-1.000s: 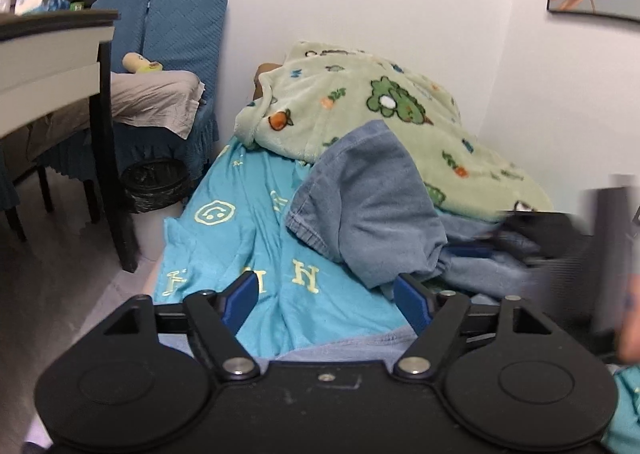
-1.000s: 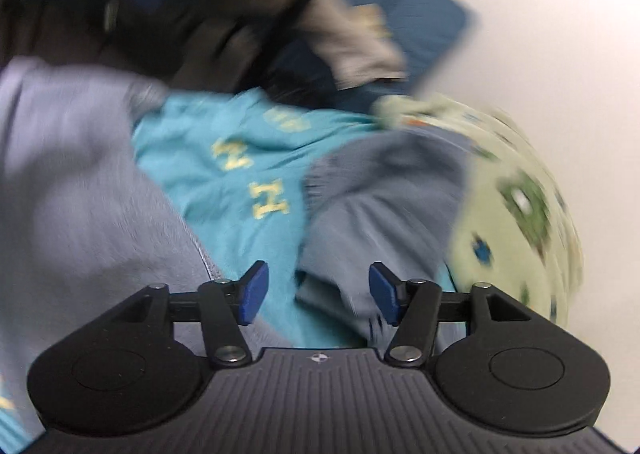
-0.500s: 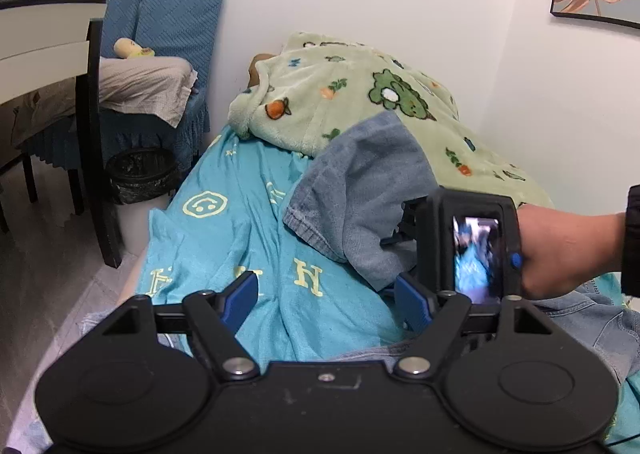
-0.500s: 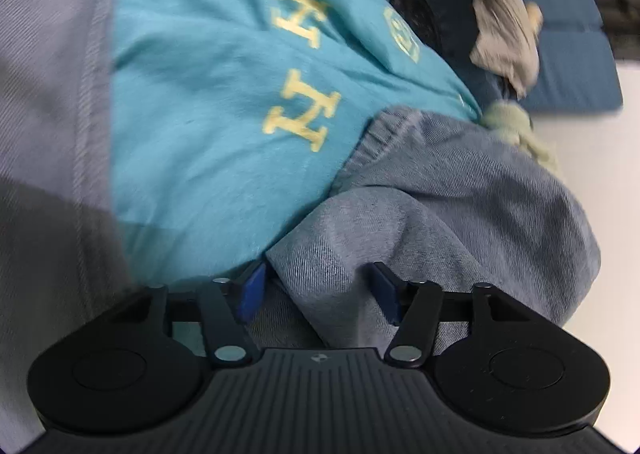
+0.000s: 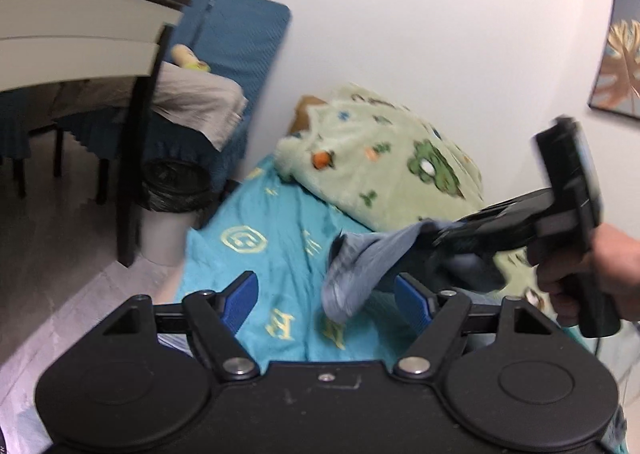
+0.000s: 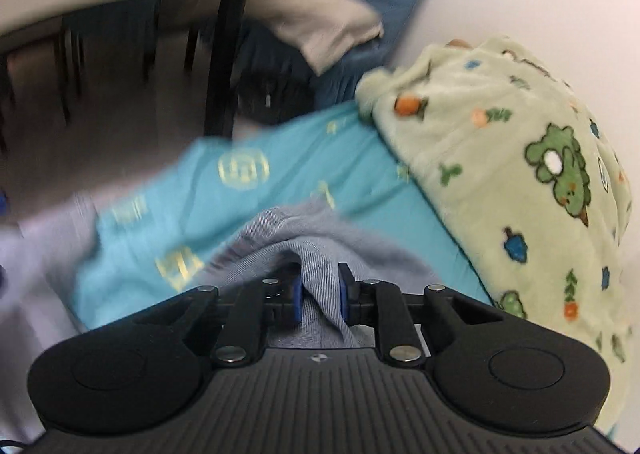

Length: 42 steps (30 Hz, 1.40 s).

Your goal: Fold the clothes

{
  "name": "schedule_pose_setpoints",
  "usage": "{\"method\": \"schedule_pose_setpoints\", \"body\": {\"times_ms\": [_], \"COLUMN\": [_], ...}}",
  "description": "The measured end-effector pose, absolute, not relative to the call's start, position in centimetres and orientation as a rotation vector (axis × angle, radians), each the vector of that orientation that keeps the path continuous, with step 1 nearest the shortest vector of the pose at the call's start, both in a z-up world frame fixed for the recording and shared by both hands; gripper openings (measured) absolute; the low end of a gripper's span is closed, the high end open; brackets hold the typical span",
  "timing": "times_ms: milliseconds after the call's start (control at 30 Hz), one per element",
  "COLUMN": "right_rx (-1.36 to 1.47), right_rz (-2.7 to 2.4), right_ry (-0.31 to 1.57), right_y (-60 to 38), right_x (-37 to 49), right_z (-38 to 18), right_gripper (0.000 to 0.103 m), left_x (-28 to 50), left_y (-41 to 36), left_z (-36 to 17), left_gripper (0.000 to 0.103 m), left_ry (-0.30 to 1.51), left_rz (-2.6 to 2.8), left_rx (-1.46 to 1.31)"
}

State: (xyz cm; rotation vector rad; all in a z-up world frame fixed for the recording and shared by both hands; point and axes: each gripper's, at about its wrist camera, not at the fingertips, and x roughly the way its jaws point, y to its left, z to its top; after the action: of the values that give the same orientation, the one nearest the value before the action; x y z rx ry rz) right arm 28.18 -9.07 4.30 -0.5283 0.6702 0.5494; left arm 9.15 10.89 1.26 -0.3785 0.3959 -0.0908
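Right wrist view, nearest first: the right gripper has its blue pads pinched onto a fold of the denim, which bunches up between them and spills forward over the sheet. The hold looks deep enough, with cloth well past the tips, so the thing to do well here is to lift steadily rather than yank, letting the garment's weight pull out the creases.

In the left wrist view, the left gripper stands wide apart and holds nothing, hovering low over the sheet. Just beyond it the denim hangs raised off the bed from the right gripper, its free end drooping towards the gap between the left fingers. That hanging edge is the natural target: I judge the left should close on a hem or corner, not on a mid-panel bunch, so that the two hands can spread the piece flat.

Farther back lies the blanket against the wall; keep the denim from dragging over it.
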Motion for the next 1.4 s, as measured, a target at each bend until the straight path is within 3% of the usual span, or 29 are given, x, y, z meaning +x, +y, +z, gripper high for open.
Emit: {"method": "schedule_pose_setpoints", "body": {"times_ms": [33, 100, 267, 600, 767, 867, 1067, 1267, 1333, 1400], "right_rx": [-0.495, -0.431, -0.353, -0.396, -0.193, 0.032, -0.145, -0.263, -0.240, -0.217], "right_rz": [0.559, 0.591, 0.681, 0.773, 0.726, 0.708, 0.791, 0.811, 0.825, 0.814], "right_ry": [0.661, 0.635, 0.583, 0.644, 0.537, 0.492, 0.745, 0.764, 0.756, 0.732], "right_y": [-8.8, -8.1, -4.1, 6.5, 7.9, 5.8, 9.2, 10.5, 9.5, 7.3], "right_x": [28.0, 27.6, 26.8, 26.7, 27.4, 26.9, 23.7, 21.0, 20.6, 19.8], "right_z": [5.1, 7.2, 10.4, 8.2, 8.5, 6.1, -5.2, -8.8, -8.1, -7.2], "right_gripper": [0.016, 0.002, 0.001, 0.002, 0.002, 0.002, 0.004, 0.019, 0.040, 0.048], "left_x": [8.8, 8.3, 7.8, 6.6, 5.6, 5.6, 5.7, 6.5, 6.8, 7.2], "left_y": [11.4, 12.3, 14.3, 17.4, 19.4, 20.0, 20.2, 20.2, 20.0, 19.8], "left_z": [1.6, 2.1, 2.3, 2.7, 3.1, 3.0, 2.5, 1.6, 1.5, 1.3], "left_gripper": [0.073, 0.073, 0.073, 0.073, 0.073, 0.073, 0.073, 0.073, 0.073, 0.073], "left_ry": [0.373, 0.335, 0.308, 0.272, 0.236, 0.235, 0.255, 0.299, 0.312, 0.327], "left_rz": [-0.083, -0.063, -0.011, 0.086, 0.116, 0.121, 0.127, 0.122, 0.112, 0.098], "left_rx": [-0.386, -0.405, -0.478, -0.524, -0.568, -0.586, -0.577, -0.582, -0.575, -0.577]}}
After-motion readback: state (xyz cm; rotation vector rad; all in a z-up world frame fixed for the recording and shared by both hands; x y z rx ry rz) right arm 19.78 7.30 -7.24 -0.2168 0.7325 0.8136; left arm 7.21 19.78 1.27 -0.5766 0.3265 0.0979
